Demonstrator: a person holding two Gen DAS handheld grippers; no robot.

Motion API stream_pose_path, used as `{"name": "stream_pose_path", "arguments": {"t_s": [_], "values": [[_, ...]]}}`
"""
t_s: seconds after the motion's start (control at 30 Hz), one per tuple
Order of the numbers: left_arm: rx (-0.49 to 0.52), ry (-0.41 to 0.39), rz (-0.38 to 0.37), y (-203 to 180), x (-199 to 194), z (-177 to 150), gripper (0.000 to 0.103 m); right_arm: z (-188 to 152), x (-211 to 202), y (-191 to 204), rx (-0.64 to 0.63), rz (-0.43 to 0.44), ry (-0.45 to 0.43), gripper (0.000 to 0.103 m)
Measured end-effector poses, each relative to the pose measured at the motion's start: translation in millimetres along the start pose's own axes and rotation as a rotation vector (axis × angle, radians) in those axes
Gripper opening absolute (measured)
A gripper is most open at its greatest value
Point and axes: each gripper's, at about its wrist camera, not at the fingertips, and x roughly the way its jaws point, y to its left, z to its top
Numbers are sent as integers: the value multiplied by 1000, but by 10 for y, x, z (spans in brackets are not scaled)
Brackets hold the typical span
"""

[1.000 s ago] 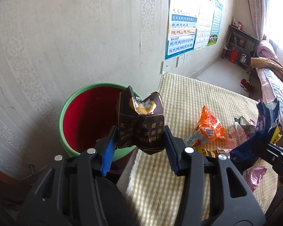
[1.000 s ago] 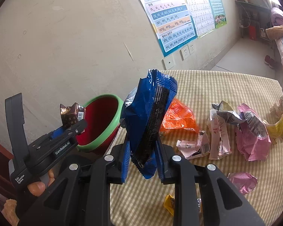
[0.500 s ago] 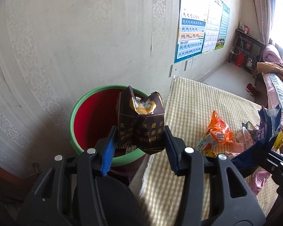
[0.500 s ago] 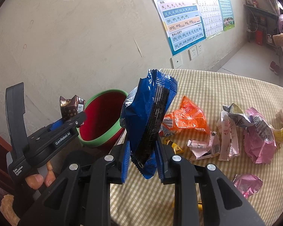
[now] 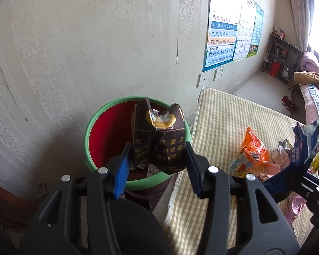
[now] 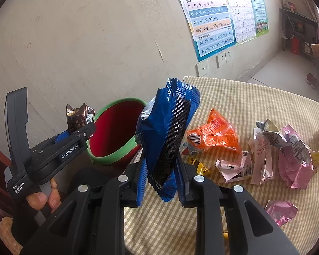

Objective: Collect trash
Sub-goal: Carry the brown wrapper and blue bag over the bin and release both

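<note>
Left hand-held gripper (image 5: 157, 159) grips brown pack (image 5: 159, 140) over bin (image 5: 89, 127); right hand-held gripper (image 6: 160, 178) clamps blue bag (image 6: 165, 136). Neither dropped; several wrappers (image 6: 212, 133) left on worktop (image 6: 255, 102).

bin (image 5: 91, 127) left of table (image 5: 223, 114)

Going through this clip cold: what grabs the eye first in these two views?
Each gripper holds trash: the left gripper grips a crumpled brown carton above the red bin, the right gripper a blue wrapper. More wrappers, one orange, litter the checked tablecloth.
</note>
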Motion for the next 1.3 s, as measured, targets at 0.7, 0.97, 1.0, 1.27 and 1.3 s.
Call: {"name": "stream_pose_path", "arguments": {"t_s": [0.7, 0.97, 1.0, 1.27, 1.3], "values": [[-36, 13, 31, 193, 86, 29, 47, 105, 206, 187, -63, 13, 33, 24], [-57, 5, 62, 329, 100, 79, 47, 200, 266, 246, -79, 22, 27, 24], [-61, 5, 64, 346, 101, 85, 47, 208, 277, 256, -82, 24, 28, 24], [-84, 9, 69, 465, 138, 94, 47, 236, 393, 399, -116, 40, 44, 24], [-86, 10, 70, 475, 142, 94, 47, 238, 406, 418, -120, 41, 47, 24]]}}
